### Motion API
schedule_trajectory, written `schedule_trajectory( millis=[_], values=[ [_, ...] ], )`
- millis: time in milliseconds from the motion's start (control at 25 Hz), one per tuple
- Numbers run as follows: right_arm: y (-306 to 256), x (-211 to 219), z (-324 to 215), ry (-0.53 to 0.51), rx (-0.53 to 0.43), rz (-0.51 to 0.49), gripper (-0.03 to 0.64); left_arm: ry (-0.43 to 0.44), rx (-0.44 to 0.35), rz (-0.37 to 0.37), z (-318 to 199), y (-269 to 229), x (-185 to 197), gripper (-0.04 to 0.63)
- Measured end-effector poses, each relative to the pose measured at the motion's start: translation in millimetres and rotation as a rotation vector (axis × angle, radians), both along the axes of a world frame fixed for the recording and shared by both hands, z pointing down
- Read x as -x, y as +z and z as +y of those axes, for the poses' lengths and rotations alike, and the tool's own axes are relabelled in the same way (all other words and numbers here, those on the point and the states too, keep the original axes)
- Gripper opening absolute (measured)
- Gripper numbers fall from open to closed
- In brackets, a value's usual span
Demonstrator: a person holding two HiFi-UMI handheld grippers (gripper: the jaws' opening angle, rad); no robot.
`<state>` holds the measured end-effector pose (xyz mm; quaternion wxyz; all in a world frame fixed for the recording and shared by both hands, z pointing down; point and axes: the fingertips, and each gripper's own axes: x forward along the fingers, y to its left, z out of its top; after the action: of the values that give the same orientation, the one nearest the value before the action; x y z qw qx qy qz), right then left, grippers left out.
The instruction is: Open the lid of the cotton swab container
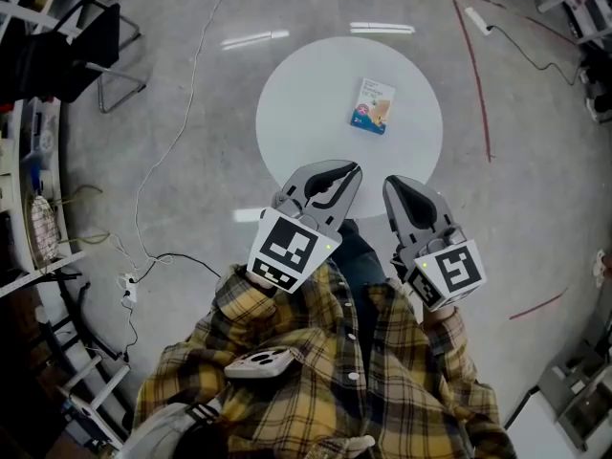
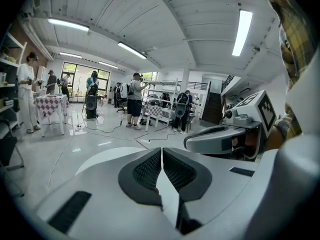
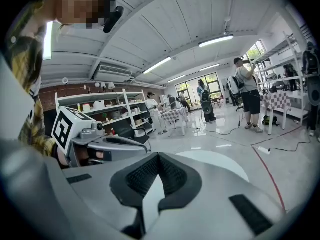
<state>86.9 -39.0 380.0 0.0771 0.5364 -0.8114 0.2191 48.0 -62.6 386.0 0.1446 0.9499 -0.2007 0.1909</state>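
The cotton swab container, a small flat box with a blue edge, lies on the far right part of the round white table. My left gripper is held near the table's front edge, shut and empty. Beside it on the right, my right gripper is also shut with nothing in it. Both are well short of the container. In the left gripper view the black pads meet at the tip of the left gripper; in the right gripper view the right gripper shows its pads closed too. The container is hidden in both gripper views.
Cables trail over the grey floor at the left, by a chair and shelving. Red tape marks the floor at the right. Several people and tables stand far across the room.
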Motion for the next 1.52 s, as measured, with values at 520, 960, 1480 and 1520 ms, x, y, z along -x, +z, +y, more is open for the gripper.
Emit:
schedule_trajectory(
  millis=[520,960,1480,1520],
  values=[
    [60.6,-4.8,-1.3,-0.002,0.1,0.01,0.015,0.037,0.073,-0.036,9.3,74.8,6.3,0.029],
    [117.1,-5.8,2.3,0.011,0.189,0.002,0.014,0.089,0.091,-0.056,18.2,124.2,5.6,0.029],
    [133.0,-6.8,13.9,0.038,0.221,-0.012,0.014,0.133,0.087,-0.032,24.1,137.4,6.1,0.031],
    [134.6,-7.6,14.2,0.039,0.222,-0.012,0.014,0.136,0.087,-0.032,24.4,138.9,5.5,0.031]
  ],
)
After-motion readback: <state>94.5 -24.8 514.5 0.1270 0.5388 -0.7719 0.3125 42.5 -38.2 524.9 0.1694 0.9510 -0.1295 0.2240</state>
